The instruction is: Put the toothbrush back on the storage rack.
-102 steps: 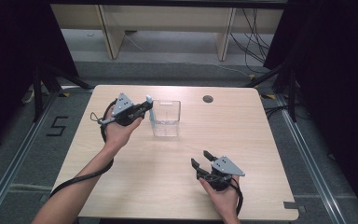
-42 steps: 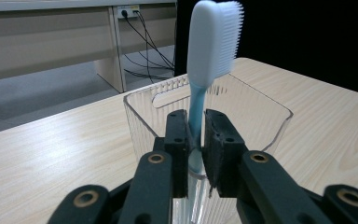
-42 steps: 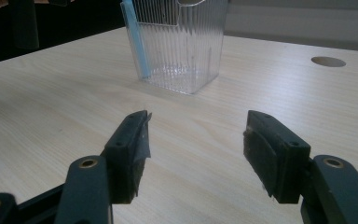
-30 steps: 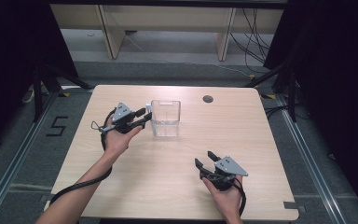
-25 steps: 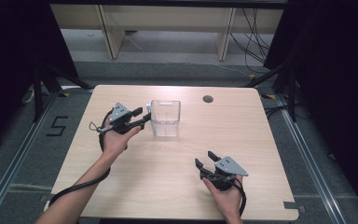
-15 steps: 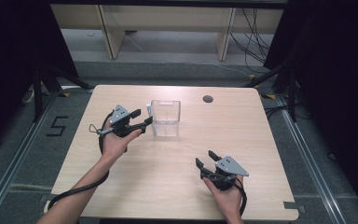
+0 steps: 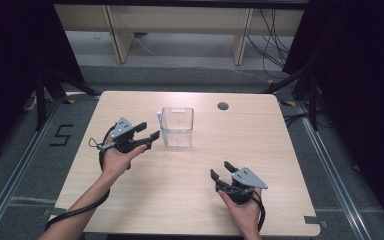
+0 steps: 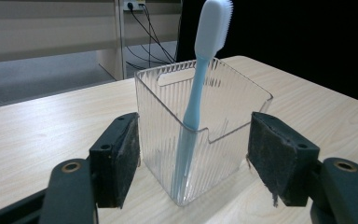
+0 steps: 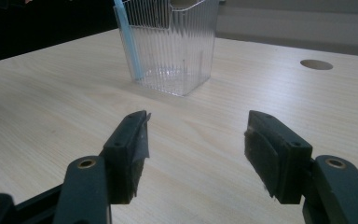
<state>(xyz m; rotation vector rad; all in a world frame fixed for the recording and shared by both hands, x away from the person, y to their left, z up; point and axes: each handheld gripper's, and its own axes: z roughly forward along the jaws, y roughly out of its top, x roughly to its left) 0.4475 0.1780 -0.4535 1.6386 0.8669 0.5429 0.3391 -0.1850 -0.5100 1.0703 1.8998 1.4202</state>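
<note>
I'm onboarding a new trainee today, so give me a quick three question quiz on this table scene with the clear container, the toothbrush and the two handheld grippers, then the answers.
1. True or false: the toothbrush stands inside the clear container with its bristle head up.
2. Which gripper is nearer the container?
A. left gripper
B. right gripper
C. both equally near
3. Fill in: the jaws of both grippers are ____.

Key
1. True: its handle rests in the container and the white head rises above the rim.
2. A: in the high view it sits just beside the container, while the right gripper is at the table's near side.
3. Open: neither holds anything.
</note>
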